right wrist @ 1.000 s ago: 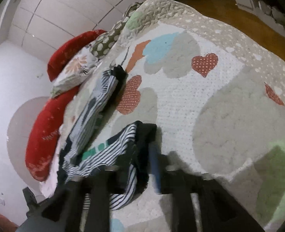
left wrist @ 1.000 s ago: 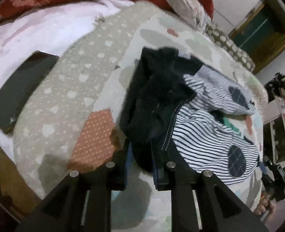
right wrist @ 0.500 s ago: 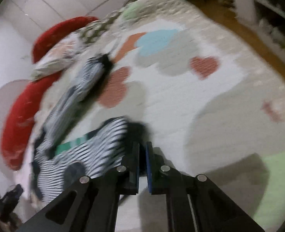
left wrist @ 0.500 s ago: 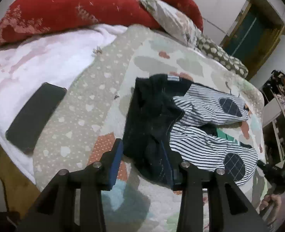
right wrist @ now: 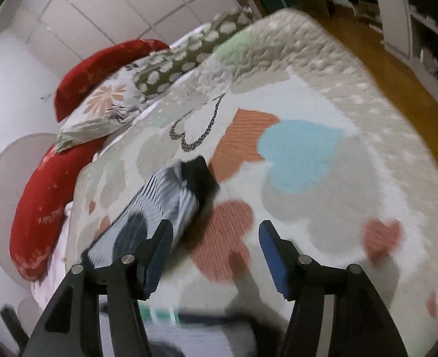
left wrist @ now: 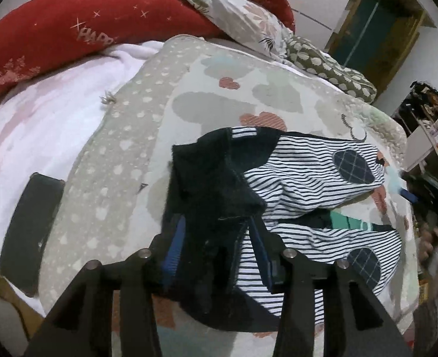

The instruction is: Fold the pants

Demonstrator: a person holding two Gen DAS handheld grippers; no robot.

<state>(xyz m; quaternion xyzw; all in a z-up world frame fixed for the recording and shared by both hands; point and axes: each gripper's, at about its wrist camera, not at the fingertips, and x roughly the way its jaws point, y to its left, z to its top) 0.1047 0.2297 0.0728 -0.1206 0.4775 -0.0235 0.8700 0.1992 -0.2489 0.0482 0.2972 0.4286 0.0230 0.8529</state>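
Observation:
The pants (left wrist: 293,184) are black-and-white striped with a dark waistband and checked knee patches, spread on the patterned bed quilt (left wrist: 147,136). My left gripper (left wrist: 216,238) is open, its blue pads on either side of the dark waistband, which lies between the fingers. In the right wrist view one striped leg with a dark cuff (right wrist: 171,196) lies ahead to the left. My right gripper (right wrist: 216,244) is open and empty above the quilt (right wrist: 323,178), its left finger (right wrist: 156,253) near the leg's edge.
A black phone (left wrist: 31,226) lies on the white sheet at left. Red and patterned pillows (left wrist: 79,26) line the head of the bed (right wrist: 46,196). The bed edge and wooden floor (right wrist: 397,59) are at right. Shelves (left wrist: 427,136) stand beyond the bed.
My right gripper has opened, let go of the striped leg and swung towards the other leg. My left gripper has closed in over the waistband with its jaws still apart.

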